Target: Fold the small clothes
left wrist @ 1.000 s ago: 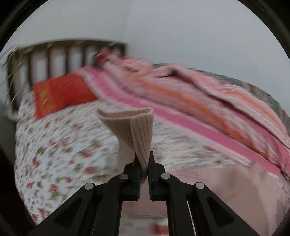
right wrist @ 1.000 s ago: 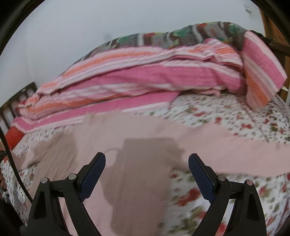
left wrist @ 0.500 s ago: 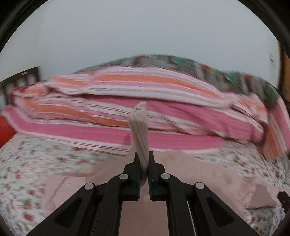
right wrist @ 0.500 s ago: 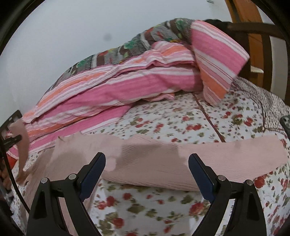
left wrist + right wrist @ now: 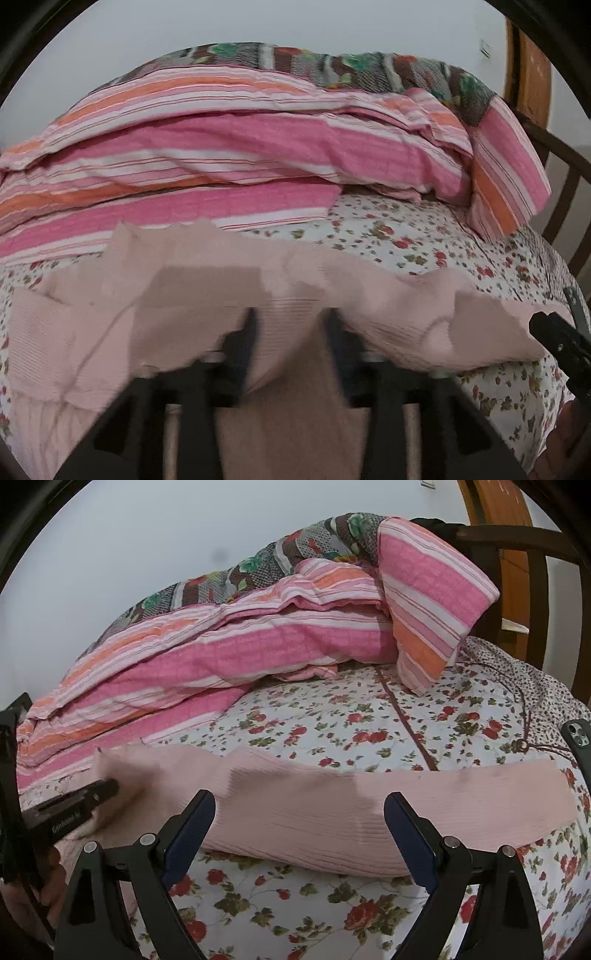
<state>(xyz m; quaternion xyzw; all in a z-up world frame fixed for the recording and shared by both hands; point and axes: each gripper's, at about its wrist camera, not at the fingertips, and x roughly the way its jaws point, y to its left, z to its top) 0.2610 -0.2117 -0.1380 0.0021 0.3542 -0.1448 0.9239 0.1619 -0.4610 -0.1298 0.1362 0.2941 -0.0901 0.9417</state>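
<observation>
A pale pink ribbed knit garment (image 5: 399, 317) lies spread on the floral bedsheet (image 5: 406, 236). My left gripper (image 5: 290, 332) is blurred and open, its fingers apart over the garment's body, with cloth lying between them. In the right wrist view one long sleeve (image 5: 424, 797) stretches to the right across the sheet. My right gripper (image 5: 299, 834) is open and empty, just in front of that sleeve. The left gripper also shows at the left edge of the right wrist view (image 5: 70, 812), on the garment's body.
A rolled pink and orange striped quilt (image 5: 258, 646) lies along the back of the bed, with a patterned blanket (image 5: 332, 62) on top. A wooden bed frame (image 5: 517, 550) stands at right. A phone (image 5: 578, 734) lies at the sheet's right edge.
My left gripper held the ribbed cuff up; it swung right, came down onto the garment and opened, letting the cuff go. The right gripper stayed open and shifted right along the sleeve.
</observation>
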